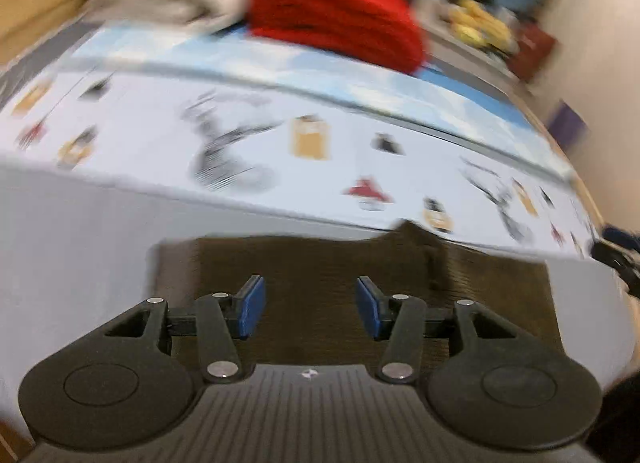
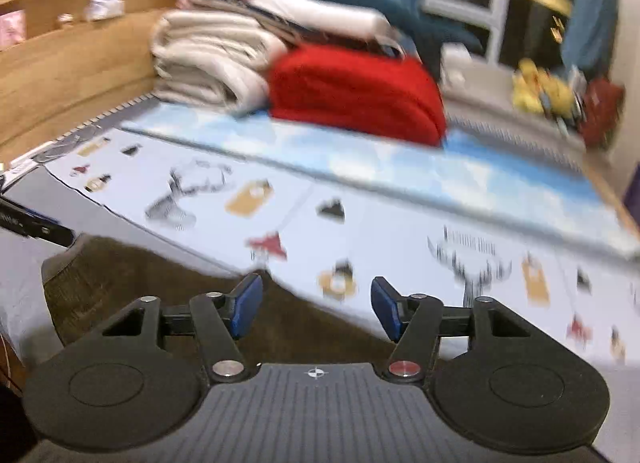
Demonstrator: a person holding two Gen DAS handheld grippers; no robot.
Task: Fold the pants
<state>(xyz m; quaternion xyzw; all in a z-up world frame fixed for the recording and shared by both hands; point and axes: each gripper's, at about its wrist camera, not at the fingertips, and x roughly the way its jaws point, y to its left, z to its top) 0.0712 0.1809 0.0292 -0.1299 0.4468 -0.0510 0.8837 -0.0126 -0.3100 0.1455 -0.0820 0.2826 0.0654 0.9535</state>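
My left gripper (image 1: 310, 305) points steeply down, its two black linkage arms spread and its blue pads (image 1: 252, 305) standing well apart with nothing pinched between them. My right gripper (image 2: 316, 305) tilts down less sharply; its blue pads (image 2: 386, 307) stand a little wider apart than the left pair, also closed on nothing. Both views are smeared with blur.
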